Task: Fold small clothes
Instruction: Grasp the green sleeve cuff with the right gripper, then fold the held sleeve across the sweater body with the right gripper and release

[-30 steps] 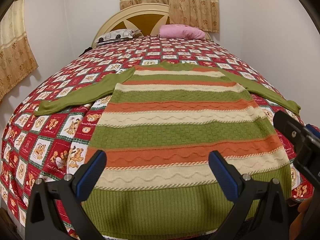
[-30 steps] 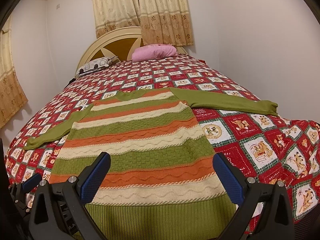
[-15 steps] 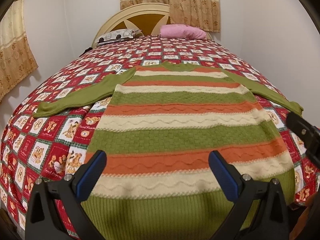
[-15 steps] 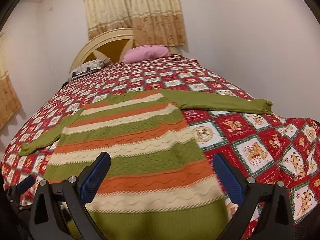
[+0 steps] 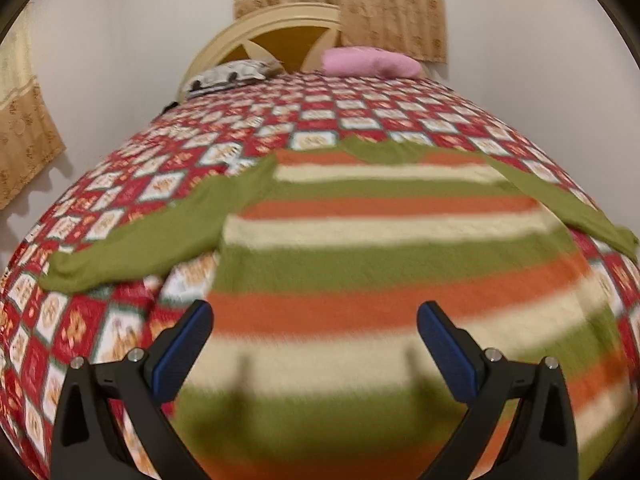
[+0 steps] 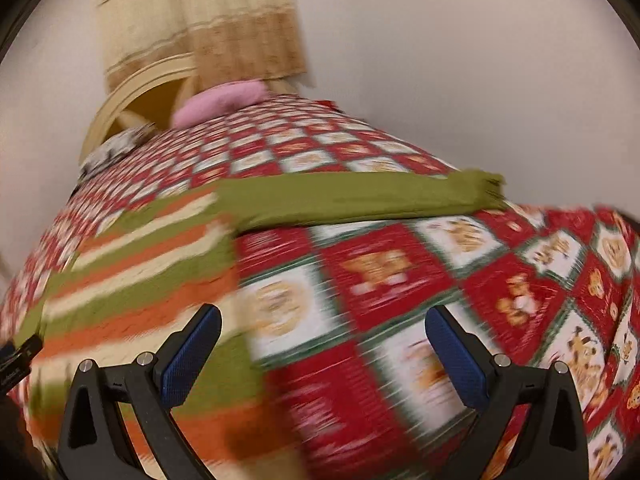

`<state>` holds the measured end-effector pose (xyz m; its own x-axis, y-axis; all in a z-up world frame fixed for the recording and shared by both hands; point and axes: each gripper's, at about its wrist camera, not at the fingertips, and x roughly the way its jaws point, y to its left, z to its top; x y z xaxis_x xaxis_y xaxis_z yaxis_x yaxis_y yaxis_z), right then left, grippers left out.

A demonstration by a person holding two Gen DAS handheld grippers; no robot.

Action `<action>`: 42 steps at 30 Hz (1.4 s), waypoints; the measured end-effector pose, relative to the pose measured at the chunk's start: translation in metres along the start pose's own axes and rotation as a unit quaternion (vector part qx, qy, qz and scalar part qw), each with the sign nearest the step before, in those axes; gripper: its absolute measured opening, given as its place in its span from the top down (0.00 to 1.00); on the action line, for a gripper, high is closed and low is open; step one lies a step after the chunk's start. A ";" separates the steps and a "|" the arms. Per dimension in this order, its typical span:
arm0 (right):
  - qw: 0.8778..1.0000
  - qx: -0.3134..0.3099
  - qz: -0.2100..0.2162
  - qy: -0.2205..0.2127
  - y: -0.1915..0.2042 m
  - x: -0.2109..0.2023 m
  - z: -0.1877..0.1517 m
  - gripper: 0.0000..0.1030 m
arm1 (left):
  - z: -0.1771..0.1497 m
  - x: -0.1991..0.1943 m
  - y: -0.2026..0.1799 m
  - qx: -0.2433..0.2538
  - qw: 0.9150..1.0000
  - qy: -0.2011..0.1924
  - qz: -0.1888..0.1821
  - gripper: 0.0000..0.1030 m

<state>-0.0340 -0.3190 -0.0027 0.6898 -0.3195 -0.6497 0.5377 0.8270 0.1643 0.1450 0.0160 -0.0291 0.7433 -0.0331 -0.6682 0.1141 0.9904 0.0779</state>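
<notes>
A knitted sweater [image 5: 380, 260] with green, orange and cream stripes lies flat on the bed, both green sleeves spread out to the sides. My left gripper [image 5: 314, 340] hovers open over the sweater's lower body, nothing between its blue pads. My right gripper [image 6: 324, 344] is open too, above the bedspread just right of the sweater [image 6: 132, 264]. Its right sleeve [image 6: 352, 200] stretches across ahead of it, the cuff near the bed's right edge. Both views are blurred by motion.
The bed carries a red, white and green bear-print bedspread [image 6: 440, 280]. A pink pillow [image 5: 370, 62] and a patterned pillow [image 5: 228, 76] lie at the cream headboard [image 5: 276, 28]. Curtains hang behind and at left. A white wall runs close along the right side.
Both grippers have moved forward and lower over the bed. The right one has swung to the right, off the sweater's body and toward the right sleeve. Both stay open.
</notes>
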 end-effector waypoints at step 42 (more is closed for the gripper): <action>0.995 0.005 0.096 0.037 0.084 0.077 0.171 0.91 | 0.010 0.081 0.070 -0.183 0.982 0.044 -0.025 0.00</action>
<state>0.1473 -0.3535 0.0877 0.7429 -0.1197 -0.6586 0.4042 0.8645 0.2988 0.2203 0.0812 -0.0703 0.6804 -0.0873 -0.7276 -0.1068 0.9705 -0.2164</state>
